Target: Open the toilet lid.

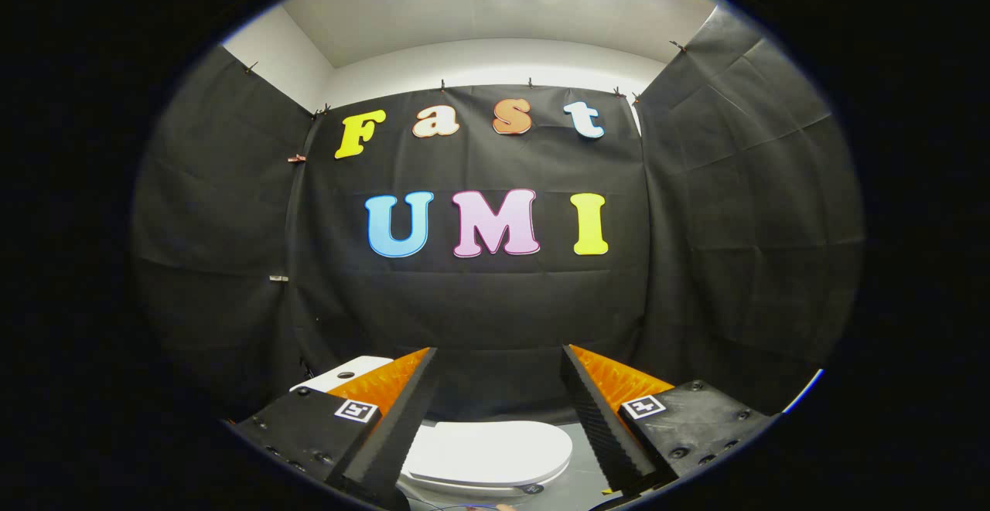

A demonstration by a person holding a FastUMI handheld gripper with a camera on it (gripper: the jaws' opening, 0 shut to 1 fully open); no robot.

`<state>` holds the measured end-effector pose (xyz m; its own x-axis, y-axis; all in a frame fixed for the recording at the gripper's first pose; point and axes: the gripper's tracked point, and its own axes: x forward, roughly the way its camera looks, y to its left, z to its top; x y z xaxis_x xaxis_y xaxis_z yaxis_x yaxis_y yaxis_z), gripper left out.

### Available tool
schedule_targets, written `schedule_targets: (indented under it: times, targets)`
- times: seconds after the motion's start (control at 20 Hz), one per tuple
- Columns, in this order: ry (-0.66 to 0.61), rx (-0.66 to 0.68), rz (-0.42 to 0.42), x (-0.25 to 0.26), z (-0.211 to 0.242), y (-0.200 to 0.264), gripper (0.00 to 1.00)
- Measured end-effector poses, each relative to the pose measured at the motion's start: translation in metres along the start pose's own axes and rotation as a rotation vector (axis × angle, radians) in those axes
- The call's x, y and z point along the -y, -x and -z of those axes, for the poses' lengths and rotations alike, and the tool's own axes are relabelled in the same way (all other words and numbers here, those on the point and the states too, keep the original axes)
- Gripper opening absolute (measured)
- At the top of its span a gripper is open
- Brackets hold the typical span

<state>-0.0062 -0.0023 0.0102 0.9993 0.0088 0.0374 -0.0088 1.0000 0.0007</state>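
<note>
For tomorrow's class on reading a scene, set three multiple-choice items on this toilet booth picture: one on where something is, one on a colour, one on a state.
1. Where is the toilet lid relative to the gripper?
A. Below, seen between its fingers
B. Clamped in its fingers
C. Hanging on the wall cloth

2. What colour is the lid?
A. Black
B. White
C. Blue

3. What state is the lid in?
A. Raised upright
B. Removed
C. Down, closed

Answers:
1 A, the lid lies low between the two spread fingers, untouched.
2 B, it is plain white, like the tank beside the left finger.
3 C, it lies flat over the bowl.
</note>
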Motion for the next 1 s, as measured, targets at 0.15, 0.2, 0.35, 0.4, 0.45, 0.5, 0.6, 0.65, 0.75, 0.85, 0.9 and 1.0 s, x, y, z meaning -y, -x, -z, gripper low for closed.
schedule_targets:
  times: [0.15, 0.2, 0.35, 0.4, 0.45, 0.5, 0.6, 0.65, 0.75, 0.85, 0.9, 1.0]
  targets:
    - [-0.005, -0.008, -0.001, 0.001, 0.005, -0.005, 0.98]
    - [-0.008, -0.013, 0.001, 0.003, 0.007, -0.007, 0.98]
    - [-0.029, -0.033, 0.0, 0.01, 0.019, -0.015, 0.99]
    - [-0.043, -0.04, -0.002, 0.012, 0.024, -0.018, 0.99]
    - [-0.058, -0.049, -0.003, 0.015, 0.031, -0.022, 0.99]
    - [-0.073, -0.061, -0.003, 0.02, 0.039, -0.026, 0.99]
    - [-0.1, -0.097, -0.003, 0.026, 0.059, -0.036, 0.99]
    - [-0.117, -0.112, 0.0, 0.031, 0.068, -0.042, 0.99]
    - [-0.164, -0.138, 0.003, 0.04, 0.086, -0.052, 0.98]
    - [-0.214, -0.172, 0.004, 0.047, 0.107, -0.061, 0.98]
    - [-0.235, -0.194, 0.005, 0.052, 0.12, -0.064, 0.98]
    - [-0.265, -0.24, 0.015, 0.063, 0.147, -0.073, 0.98]
